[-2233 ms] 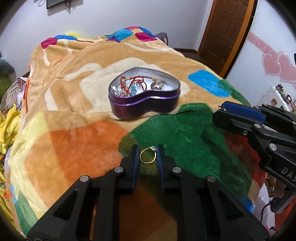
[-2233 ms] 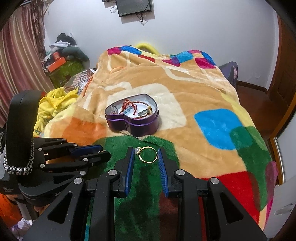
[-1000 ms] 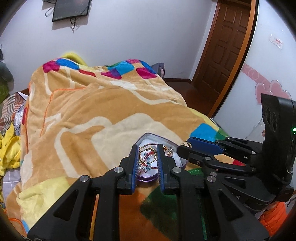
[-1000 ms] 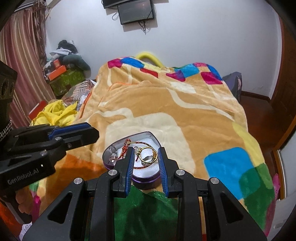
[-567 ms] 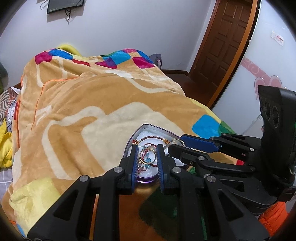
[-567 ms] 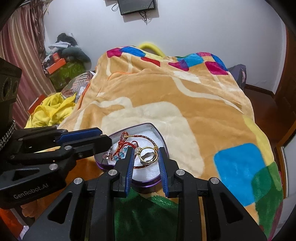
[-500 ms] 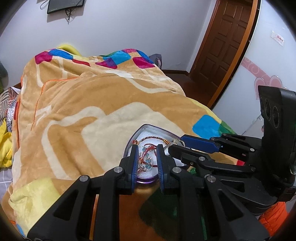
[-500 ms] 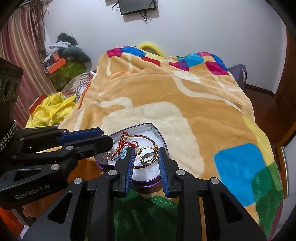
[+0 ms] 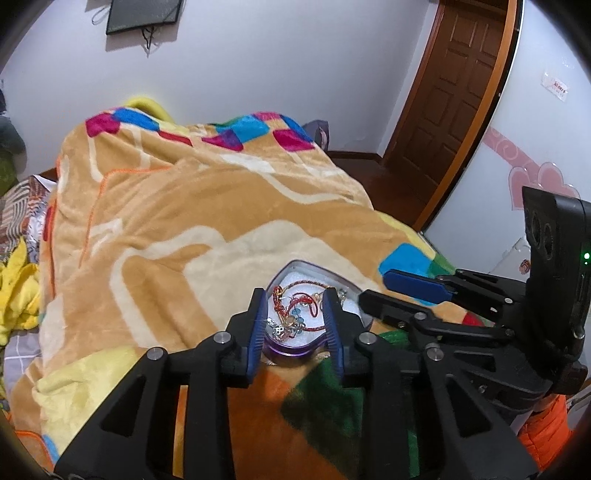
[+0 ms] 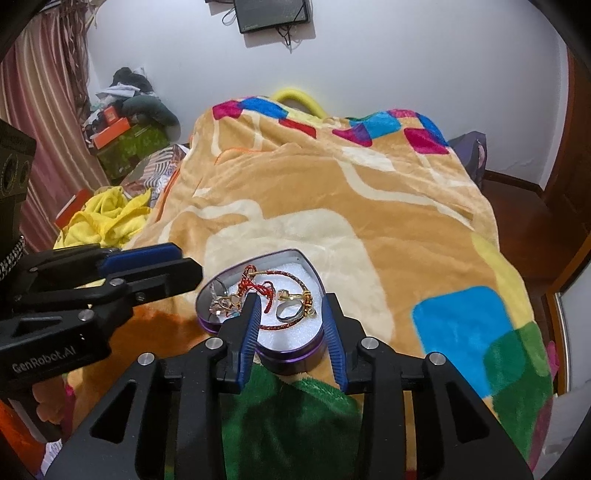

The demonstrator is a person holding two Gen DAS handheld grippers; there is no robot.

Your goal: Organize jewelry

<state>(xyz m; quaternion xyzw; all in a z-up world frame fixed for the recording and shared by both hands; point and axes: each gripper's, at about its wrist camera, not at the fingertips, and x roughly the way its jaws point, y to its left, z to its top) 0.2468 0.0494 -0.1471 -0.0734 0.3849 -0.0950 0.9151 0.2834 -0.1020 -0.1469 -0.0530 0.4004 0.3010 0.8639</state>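
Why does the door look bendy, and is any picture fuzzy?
Left wrist view: the fisheye lens bows the door, and dark corners ring the picture. Right wrist view: the tin is sharp, and the wall glows around the screen. Neither is blurry.

White walls (image 10: 406, 55), wooden door (image 9: 454, 96), blanketed bed (image 10: 369, 192)

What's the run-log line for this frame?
left tool: open, empty | right tool: open, empty | both over heart tin | gold rings, bracelets in tin | tin on blanket
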